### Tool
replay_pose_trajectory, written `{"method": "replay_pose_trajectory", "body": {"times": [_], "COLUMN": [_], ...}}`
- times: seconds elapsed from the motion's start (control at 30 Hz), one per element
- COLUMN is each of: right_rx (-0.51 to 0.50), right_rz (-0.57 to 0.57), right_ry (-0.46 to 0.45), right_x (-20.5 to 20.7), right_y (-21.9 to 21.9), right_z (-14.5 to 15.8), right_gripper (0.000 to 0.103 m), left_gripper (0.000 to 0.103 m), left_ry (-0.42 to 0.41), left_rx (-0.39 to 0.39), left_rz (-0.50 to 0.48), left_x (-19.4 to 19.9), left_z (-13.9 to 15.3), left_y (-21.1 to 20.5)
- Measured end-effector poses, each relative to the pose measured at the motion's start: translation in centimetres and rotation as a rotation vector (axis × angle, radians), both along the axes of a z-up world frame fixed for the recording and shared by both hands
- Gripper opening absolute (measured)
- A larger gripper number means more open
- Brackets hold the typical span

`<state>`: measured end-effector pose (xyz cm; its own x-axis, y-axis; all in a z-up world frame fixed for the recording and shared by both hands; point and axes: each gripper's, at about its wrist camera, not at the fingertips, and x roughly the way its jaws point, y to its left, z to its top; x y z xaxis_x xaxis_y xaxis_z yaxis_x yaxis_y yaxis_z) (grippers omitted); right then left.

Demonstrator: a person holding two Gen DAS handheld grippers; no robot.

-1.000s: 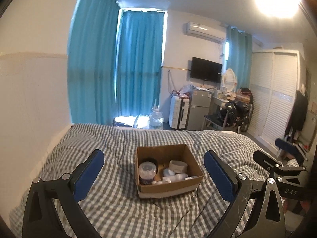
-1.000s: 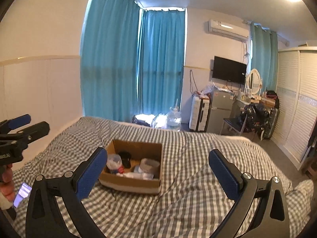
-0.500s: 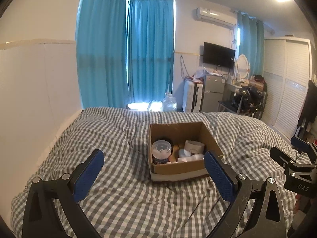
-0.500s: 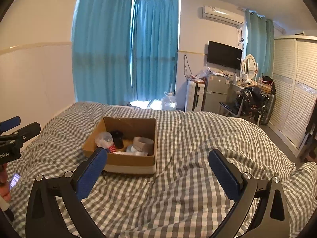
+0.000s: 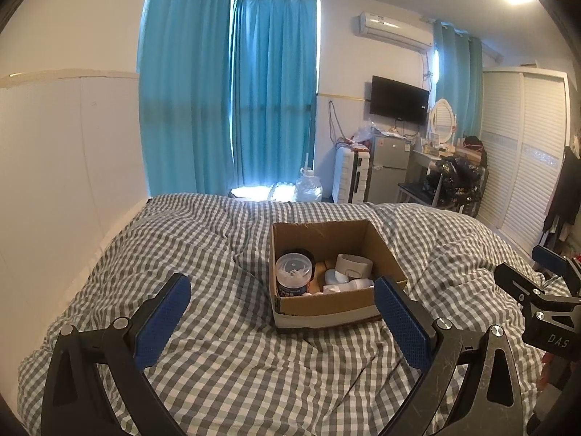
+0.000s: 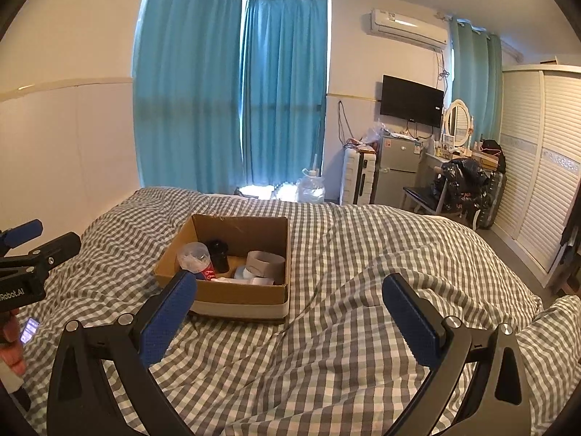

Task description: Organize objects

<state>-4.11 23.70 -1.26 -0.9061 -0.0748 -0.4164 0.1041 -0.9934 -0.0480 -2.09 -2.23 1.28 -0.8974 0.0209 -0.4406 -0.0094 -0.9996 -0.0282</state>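
I saw a cardboard box (image 5: pixel 328 301) lying on the checked blanket (image 5: pixel 218 363) of the bed, its top open. Both claws hung above the blanket on the near side of the box and neither one touched it.

The left gripper (image 5: pixel 281 321) had its jaws spread wide and nothing was between them. In the left view its right finger pad (image 5: pixel 401 321) stood in front of the near right corner of the box. The right gripper (image 6: pixel 290 318) was also wide apart and empty. Its left finger pad (image 6: pixel 169 318) covered the near left corner of the box in the right view.

Inside the box, at the left side, a round plastic container (image 5: pixel 293 272) with a clear lid stood upright. Behind it there was a dark object (image 6: pixel 218 254) that I could not identify. At the right side a roll of tape (image 5: pixel 354 265) leaned against the wall of the box. In front of the roll lay some small white bottles (image 5: pixel 348 285), but I could not tell how many.

Behind the bed I saw blue curtains (image 5: pixel 254 91), a television (image 5: pixel 398 100) on the wall, a small fridge (image 5: pixel 388 167) and a white suitcase (image 5: pixel 350 176) just beside it.
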Motion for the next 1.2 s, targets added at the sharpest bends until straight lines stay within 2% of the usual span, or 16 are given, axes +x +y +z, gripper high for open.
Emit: {"method": "replay_pose_trajectory", "body": {"times": [0.47,1.2], "right_rx": [0.008,0.018], "right_rz": [-0.003,-0.014], "right_ry": [0.001,-0.011], "right_x": [0.16,0.01], "right_y": [-0.48,-0.78], "right_z": [-0.02,-0.74], "right_gripper": [0.103,0.103], "left_gripper": [0.103,0.103], "left_ry": [-0.006,-0.011], "left_rx": [-0.004,-0.014], "left_rz": [-0.020,0.014], "left_x": [0.39,0.52], "left_z": [0.02,-0.56], "left_y": [0.40,0.06]}}
